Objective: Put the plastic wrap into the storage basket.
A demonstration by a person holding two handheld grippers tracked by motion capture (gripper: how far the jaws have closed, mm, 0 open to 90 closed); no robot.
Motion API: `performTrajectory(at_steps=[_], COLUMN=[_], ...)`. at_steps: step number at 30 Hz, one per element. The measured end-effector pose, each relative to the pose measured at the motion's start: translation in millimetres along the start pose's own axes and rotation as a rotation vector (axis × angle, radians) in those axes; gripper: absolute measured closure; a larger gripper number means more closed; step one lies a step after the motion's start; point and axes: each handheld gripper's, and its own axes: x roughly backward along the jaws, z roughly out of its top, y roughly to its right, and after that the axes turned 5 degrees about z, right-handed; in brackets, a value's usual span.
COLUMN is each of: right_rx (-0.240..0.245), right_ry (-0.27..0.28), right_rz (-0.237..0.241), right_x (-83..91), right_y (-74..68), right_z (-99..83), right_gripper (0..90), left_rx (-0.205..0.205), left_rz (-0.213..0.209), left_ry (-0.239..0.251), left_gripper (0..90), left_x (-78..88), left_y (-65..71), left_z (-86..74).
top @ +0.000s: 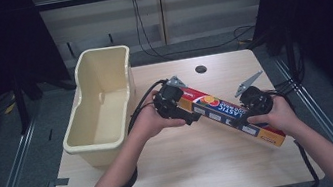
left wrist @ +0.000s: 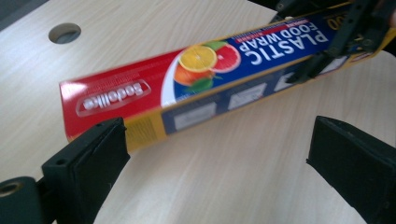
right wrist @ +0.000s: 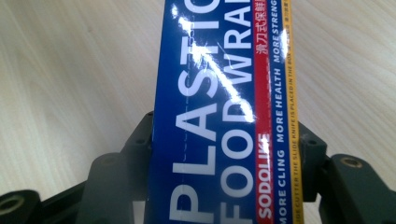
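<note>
Wooden table (top: 177, 173) — food wrap box (top: 231, 113) lies diagonally, right tool (top: 257, 102) clamping it, left tool (top: 176, 103) open

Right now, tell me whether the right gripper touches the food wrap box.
Touching: in the right gripper view, the right gripper has both jaws pressed against the food wrap box.

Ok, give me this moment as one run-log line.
right gripper: shut on wrap box | left gripper: open, jaws either side of box's red end | bin: on table, left, nothing inside
</note>
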Motion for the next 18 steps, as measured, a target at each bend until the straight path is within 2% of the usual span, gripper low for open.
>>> performTrajectory(at_steps=[2, 5, 7, 8, 11, 12, 17, 18], right_rx=[0.014, 0.055, 0.059, 0.082, 0.087, 0.104, 0.125, 0.137], right_ry=[0.0, -0.003, -0.007, -0.011, -0.019, -0.027, -0.033, -0.032], right_rz=[0.008, 0.027, 0.041, 0.043, 0.061, 0.071, 0.09, 0.094], right_x=[1.3, 2.7, 3.6, 4.1, 4.3, 3.6, 3.0, 3.2], right_y=[-1.6, -4.2, -7.6, -8.7, -10.3, -12.5, -15.2, -15.2], right_z=[0.1, 0.7, 1.5, 2.0, 2.2, 1.9, 2.0, 2.1], right_gripper=[41.7, 41.7, 41.7, 41.7, 41.6, 41.6, 41.6, 41.6], left_rx=[0.001, -0.014, -0.03, -0.04, -0.051, -0.044, -0.075, -0.071], left_rz=[-0.022, -0.027, -0.028, -0.036, -0.025, -0.047, -0.052, -0.083], left_ry=[0.003, 0.0, -0.012, -0.019, -0.022, -0.017, -0.043, -0.043], left_gripper=[4.4, 4.5, 5.0, 4.9, 4.3, 4.4, 4.5, 4.5], left_x=[-3.9, -9.7, -13.8, -15.2, -20.3, -23.5, -31.2, -34.5], left_y=[-0.6, -1.8, -2.4, -2.8, -2.1, -3.4, -4.2, -3.5], left_z=[4.0, 9.2, 12.3, 13.2, 15.0, 15.8, 16.9, 17.0])
